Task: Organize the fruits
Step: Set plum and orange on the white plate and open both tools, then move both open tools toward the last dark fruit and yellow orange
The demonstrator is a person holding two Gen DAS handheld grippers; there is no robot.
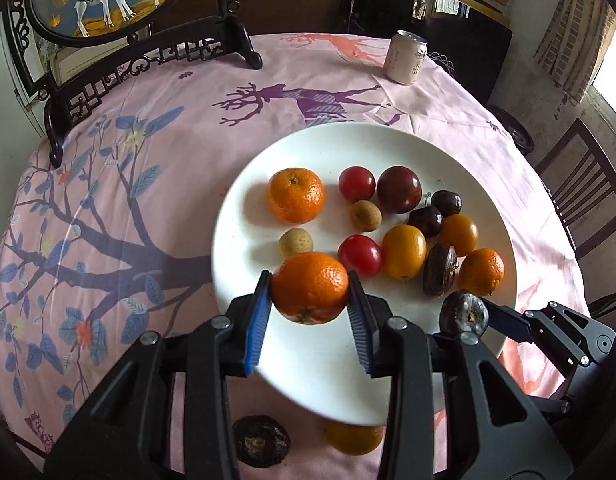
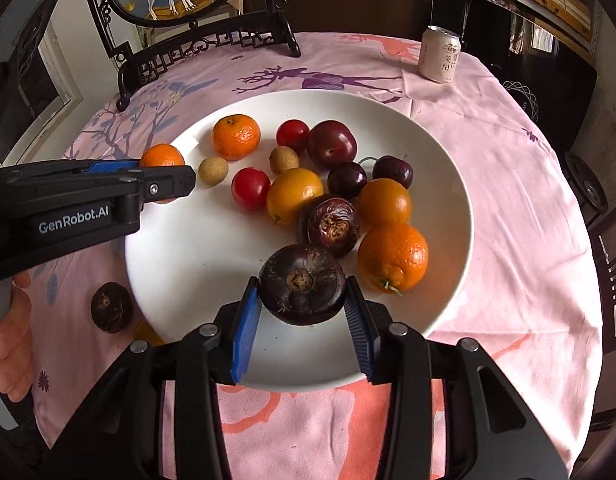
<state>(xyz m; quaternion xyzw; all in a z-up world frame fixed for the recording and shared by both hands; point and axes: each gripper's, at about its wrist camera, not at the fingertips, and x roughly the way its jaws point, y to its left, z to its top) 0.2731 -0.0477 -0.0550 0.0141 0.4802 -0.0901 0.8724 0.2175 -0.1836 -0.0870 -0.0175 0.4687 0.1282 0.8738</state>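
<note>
Both grippers carry fruit above the white plate.

Low centre in each view: the left gripper pinches a mandarin between its pads; the right gripper clamps a dark water chestnut.

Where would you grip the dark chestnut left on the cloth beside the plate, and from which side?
Probably across the chestnut's round flanks, from above: it lies flat, stem scar up, with the plate rim close on one side, so set the jaws parallel to that rim.
</note>
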